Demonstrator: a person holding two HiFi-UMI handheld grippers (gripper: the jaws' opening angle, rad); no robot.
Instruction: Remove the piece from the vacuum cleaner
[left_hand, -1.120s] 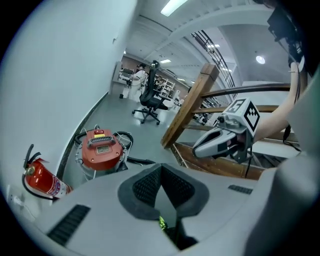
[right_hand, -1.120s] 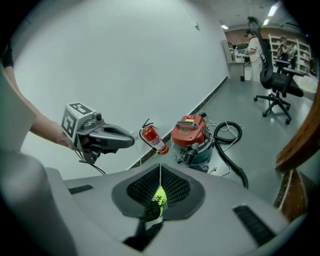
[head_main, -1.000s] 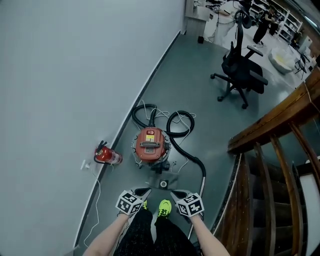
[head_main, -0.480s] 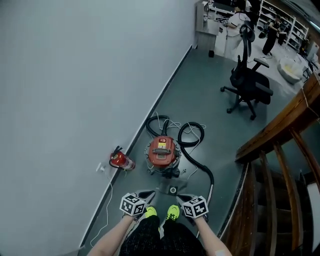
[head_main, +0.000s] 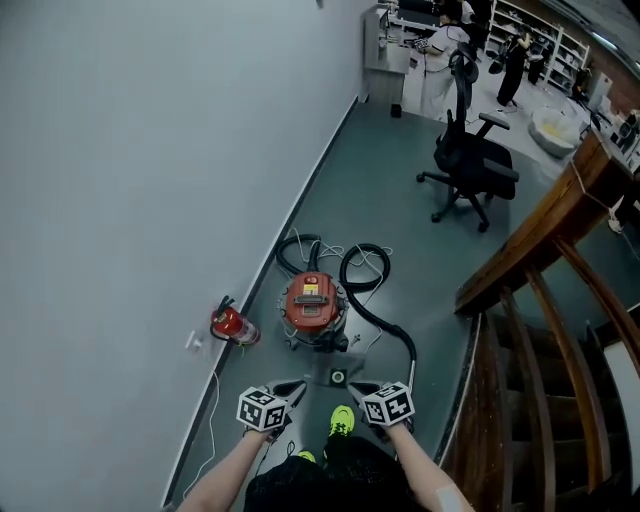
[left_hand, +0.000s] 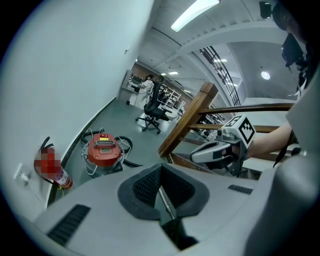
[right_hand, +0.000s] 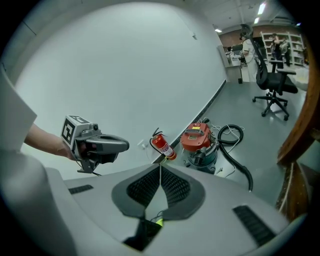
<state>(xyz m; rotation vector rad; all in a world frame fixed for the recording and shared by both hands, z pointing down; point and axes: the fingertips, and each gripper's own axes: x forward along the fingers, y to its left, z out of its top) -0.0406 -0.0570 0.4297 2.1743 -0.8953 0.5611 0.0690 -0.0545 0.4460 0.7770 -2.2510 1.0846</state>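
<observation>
as i walk up to it, the scene has swayed over the last second and my feet have shifted, but little else has changed. at far left the grey wall (head_main: 150, 180) runs along the floor (head_main: 400, 220), with a red fire extinguisher (head_main: 232, 325) lying at its foot. my left gripper (left_hand: 160, 170) is held low in front of me with its fingers pressed together on nothing, just as they were a second ago. ahead of it the vacuum cleaner (head_main: 313, 305), a red-topped canister, stands on the floor near the wall, well apart from both grippers and no closer than before. a small dark part (head_main: 338, 377) lies on the floor between the canister and my green shoe (head_main: 341, 420); i cannot tell what it is. my right gripper (right_hand: 160, 172) is level with the left, its fingers also closed and empty. the black hose (head_main: 378, 305) loops behind the canister and trails right. farther right are an office chair (head_main: 465, 165) and a wooden railing (head_main: 540, 240). i judge the task has not begun: i must get nearer, crouch and open the fingers before taking any piece off.
</observation>
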